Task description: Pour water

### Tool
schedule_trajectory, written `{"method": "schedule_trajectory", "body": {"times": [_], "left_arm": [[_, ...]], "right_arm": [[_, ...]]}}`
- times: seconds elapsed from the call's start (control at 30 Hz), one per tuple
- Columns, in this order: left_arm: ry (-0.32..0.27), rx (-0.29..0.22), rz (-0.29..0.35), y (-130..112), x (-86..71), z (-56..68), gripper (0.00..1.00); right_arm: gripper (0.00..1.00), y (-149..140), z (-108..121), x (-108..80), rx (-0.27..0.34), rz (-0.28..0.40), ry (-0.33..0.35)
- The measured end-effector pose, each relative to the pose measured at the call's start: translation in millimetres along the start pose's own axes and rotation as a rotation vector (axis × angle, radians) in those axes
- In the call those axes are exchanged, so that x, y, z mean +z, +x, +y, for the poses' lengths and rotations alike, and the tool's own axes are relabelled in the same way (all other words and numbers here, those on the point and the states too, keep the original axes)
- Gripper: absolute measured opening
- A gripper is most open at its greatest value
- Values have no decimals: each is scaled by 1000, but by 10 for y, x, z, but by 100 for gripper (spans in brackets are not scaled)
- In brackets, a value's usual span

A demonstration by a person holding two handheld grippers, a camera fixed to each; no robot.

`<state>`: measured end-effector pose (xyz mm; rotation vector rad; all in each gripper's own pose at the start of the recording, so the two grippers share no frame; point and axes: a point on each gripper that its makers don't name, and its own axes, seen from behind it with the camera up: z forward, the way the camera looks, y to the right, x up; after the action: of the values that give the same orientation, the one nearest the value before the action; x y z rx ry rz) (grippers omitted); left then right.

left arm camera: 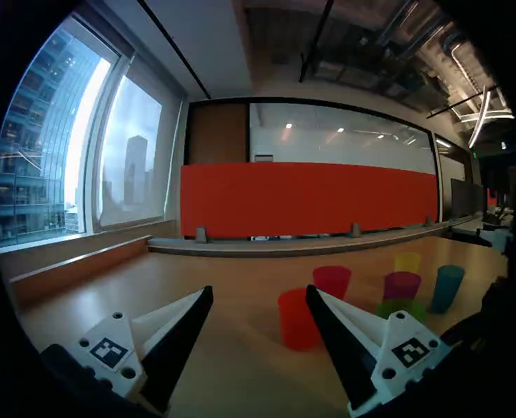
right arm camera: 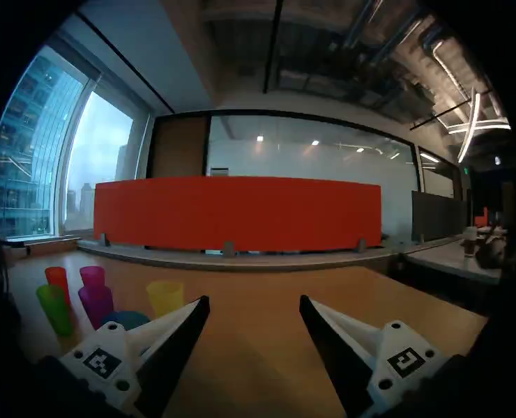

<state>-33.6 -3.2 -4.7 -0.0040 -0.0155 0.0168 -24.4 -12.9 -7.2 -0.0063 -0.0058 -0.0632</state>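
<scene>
Several coloured plastic cups stand on a wooden table [left arm camera: 230,279]. In the left gripper view an orange-red cup [left arm camera: 296,318] is nearest, just left of the right fingertip, with a crimson cup [left arm camera: 332,279] behind it. Further right are yellow [left arm camera: 407,262], purple [left arm camera: 401,284], green [left arm camera: 400,308] and teal [left arm camera: 446,287] cups. My left gripper [left arm camera: 258,292] is open and holds nothing. In the right gripper view the cups cluster at the left: red [right arm camera: 57,279], magenta [right arm camera: 92,276], green [right arm camera: 54,308], purple [right arm camera: 96,303], yellow [right arm camera: 164,296] and a teal one [right arm camera: 124,319] partly behind the left finger. My right gripper [right arm camera: 252,301] is open with nothing in it.
An orange divider panel [left arm camera: 307,198] runs along the table's far edge. Tall windows [left arm camera: 56,167] line the left wall, with a wooden ledge [left arm camera: 77,265] below them. Another desk [right arm camera: 453,261] with items on it stands at the right.
</scene>
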Motion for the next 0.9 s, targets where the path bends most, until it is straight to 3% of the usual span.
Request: {"method": "schedule_trajectory", "body": {"times": [0.9], "left_arm": [[0, 0, 0, 2, 4, -1, 99]], "right_arm": [[100, -66, 69, 19, 15, -12, 8]]}}
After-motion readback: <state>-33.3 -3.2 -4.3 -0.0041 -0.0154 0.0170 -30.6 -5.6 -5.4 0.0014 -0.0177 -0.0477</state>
